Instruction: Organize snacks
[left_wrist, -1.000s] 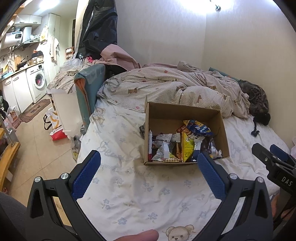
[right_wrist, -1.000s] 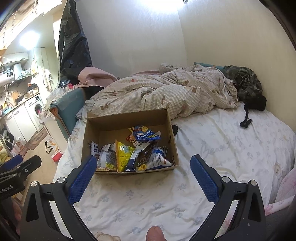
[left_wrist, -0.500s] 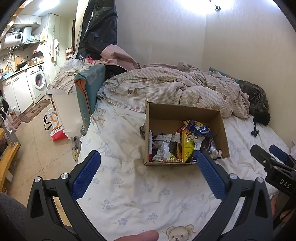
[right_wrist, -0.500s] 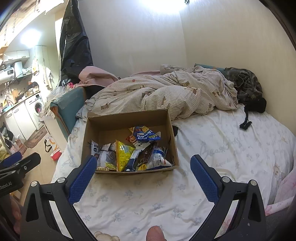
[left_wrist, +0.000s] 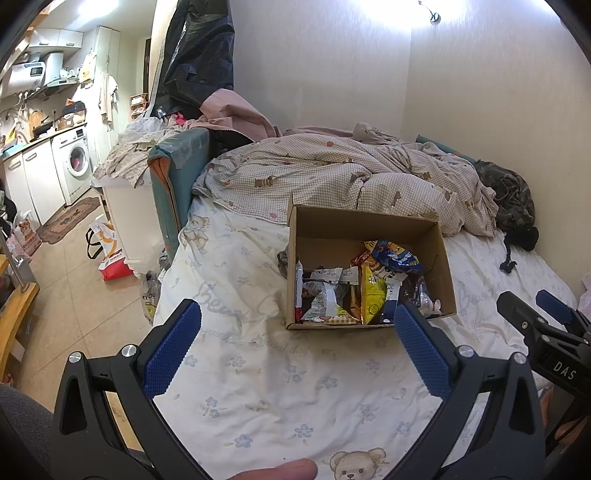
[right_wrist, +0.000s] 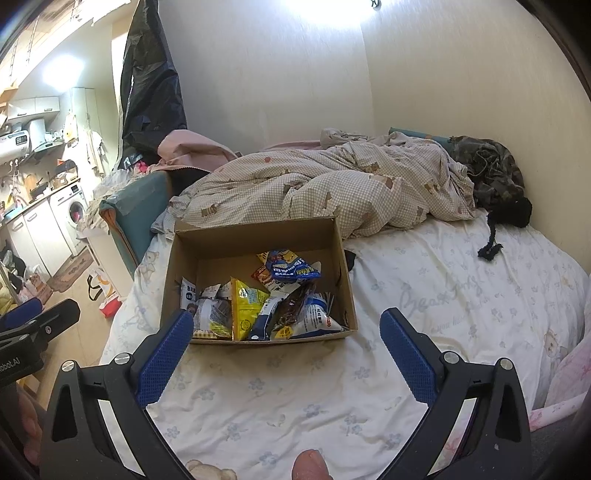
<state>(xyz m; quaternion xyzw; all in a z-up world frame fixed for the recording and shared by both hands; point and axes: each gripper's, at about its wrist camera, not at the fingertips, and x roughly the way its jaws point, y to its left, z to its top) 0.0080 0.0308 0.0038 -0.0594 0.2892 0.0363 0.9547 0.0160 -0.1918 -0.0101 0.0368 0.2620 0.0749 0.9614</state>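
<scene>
Right wrist view: box dead ahead of 2 empty grippers

Both jaws are spread wide, holding nothing. The right gripper (right_wrist: 286, 341) sits nearer the cardboard box (right_wrist: 258, 232), centred on its near wall; the left gripper (left_wrist: 295, 345) is offset left. Snack packets (right_wrist: 258, 306) crowd the box's near edge, on the bed (right_wrist: 424, 295).

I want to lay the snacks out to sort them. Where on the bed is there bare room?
The sheet is bare right of the cardboard box, up to the black cord, and between the box's near wall and both grippers. Left of the box is bare too. The quilt crowds the far side.
</scene>
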